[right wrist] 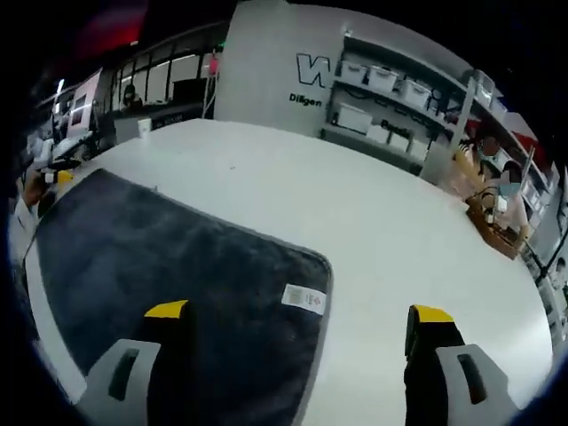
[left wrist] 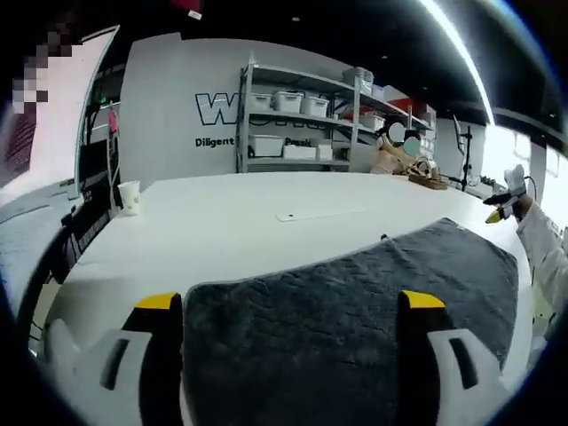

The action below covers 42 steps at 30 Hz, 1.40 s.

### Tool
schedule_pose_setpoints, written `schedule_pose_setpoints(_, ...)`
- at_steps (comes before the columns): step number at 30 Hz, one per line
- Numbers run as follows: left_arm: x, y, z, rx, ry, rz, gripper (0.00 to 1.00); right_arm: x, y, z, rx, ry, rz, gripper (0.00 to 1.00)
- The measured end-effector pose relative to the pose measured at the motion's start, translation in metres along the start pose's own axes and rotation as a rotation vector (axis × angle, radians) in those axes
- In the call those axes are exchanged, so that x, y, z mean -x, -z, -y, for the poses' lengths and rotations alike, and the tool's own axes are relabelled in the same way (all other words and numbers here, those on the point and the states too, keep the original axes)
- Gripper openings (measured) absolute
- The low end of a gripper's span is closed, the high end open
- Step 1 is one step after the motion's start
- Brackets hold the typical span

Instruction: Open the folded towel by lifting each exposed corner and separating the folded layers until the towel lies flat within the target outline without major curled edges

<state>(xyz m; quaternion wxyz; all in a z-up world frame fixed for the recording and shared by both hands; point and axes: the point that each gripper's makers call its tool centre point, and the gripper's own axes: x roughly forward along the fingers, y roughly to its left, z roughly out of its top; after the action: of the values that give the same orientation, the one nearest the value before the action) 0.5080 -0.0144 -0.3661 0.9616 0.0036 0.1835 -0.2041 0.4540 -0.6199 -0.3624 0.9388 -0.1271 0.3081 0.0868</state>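
A dark grey towel (left wrist: 355,266) lies spread on the white table (left wrist: 248,213). My left gripper (left wrist: 290,302) is open, its yellow-tipped jaws wide apart over the towel's near edge with nothing between them. In the right gripper view the towel (right wrist: 160,248) stretches away to the left, and a white label (right wrist: 303,297) sits at its rounded corner. My right gripper (right wrist: 298,311) is open above that corner, one jaw over the towel and one over bare table. The right gripper (left wrist: 497,211) shows small at the towel's far end, held by a white-sleeved arm (left wrist: 541,248).
A paper cup (left wrist: 130,197) stands near the table's left edge. Metal shelves with white bins (left wrist: 302,115) line the back wall. A basket (left wrist: 429,177) and a seated person are at the far right of the table. Bare table (right wrist: 390,231) lies beyond the towel.
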Motion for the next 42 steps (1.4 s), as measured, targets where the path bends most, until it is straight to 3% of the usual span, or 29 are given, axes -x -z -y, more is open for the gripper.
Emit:
schedule_pose_setpoints(4,0.019,0.0,0.011,-0.01,0.011,0.003,0.99,0.014,0.005,-0.015,-0.007,-0.053,0.014,0.99)
schedule_pose_setpoints(9,0.039,0.003,0.018,-0.008,0.019,0.025,0.99,0.028,0.015,-0.023,0.025,-0.055,0.009,0.99)
schedule_pose_setpoints(19,0.065,0.031,0.04,-0.016,0.048,-0.026,0.99,0.05,0.023,-0.04,0.056,-0.087,0.025,0.99)
schedule_pose_setpoints(24,0.079,0.036,0.043,-0.019,0.047,-0.021,0.99,0.059,0.028,-0.052,0.05,-0.122,0.04,0.99)
schedule_pose_setpoints(28,0.093,0.043,0.045,-0.013,0.048,-0.017,0.99,0.068,0.044,-0.068,0.063,-0.154,0.031,0.99)
schedule_pose_setpoints(32,0.105,0.05,0.048,-0.005,0.045,-0.014,0.99,0.072,0.056,-0.078,0.077,-0.175,0.013,0.99)
schedule_pose_setpoints(42,0.128,0.065,0.062,-0.006,0.041,-0.027,0.99,0.075,0.064,-0.087,0.067,-0.187,0.006,0.99)
